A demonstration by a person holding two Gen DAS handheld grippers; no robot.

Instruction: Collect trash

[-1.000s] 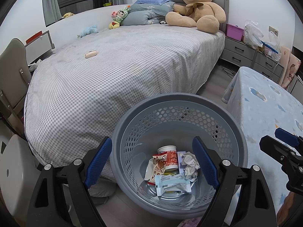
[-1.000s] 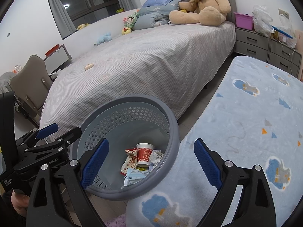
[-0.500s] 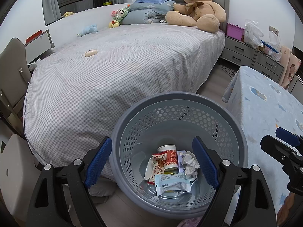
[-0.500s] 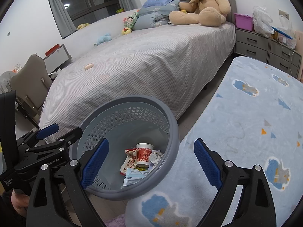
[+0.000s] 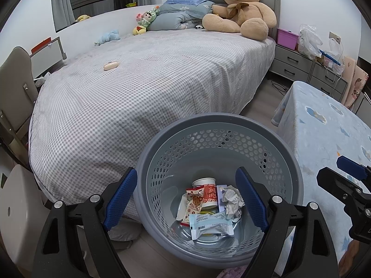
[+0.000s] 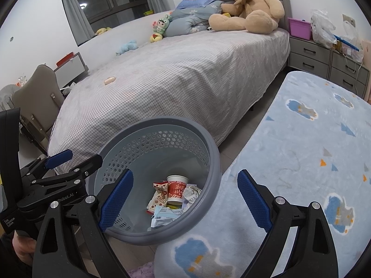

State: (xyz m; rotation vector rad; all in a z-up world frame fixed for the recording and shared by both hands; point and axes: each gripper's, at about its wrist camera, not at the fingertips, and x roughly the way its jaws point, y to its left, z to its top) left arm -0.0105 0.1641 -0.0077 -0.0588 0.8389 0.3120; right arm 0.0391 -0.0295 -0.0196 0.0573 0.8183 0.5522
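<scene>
A grey perforated basket (image 5: 287, 153) stands on the floor by the bed; it also shows in the right wrist view (image 6: 208, 146). Inside lie a paper cup (image 5: 204, 181), a red snack wrapper (image 5: 194, 205), a crumpled paper ball (image 5: 230, 198) and a pale blue packet (image 5: 211, 225). My left gripper (image 5: 186, 198) is open and empty, hovering over the basket mouth. My right gripper (image 6: 185, 199) is open and empty, above the basket's right rim and the blue table cover. Each gripper shows at the edge of the other's view.
A bed (image 5: 150, 74) with a checked cover fills the back, with a teddy bear (image 5: 241, 7), soft toys and a small pink object (image 5: 110, 65). A table with a blue patterned cloth (image 6: 301, 150) is on the right. A chair (image 5: 14, 81) stands left; drawers (image 5: 294, 63) far right.
</scene>
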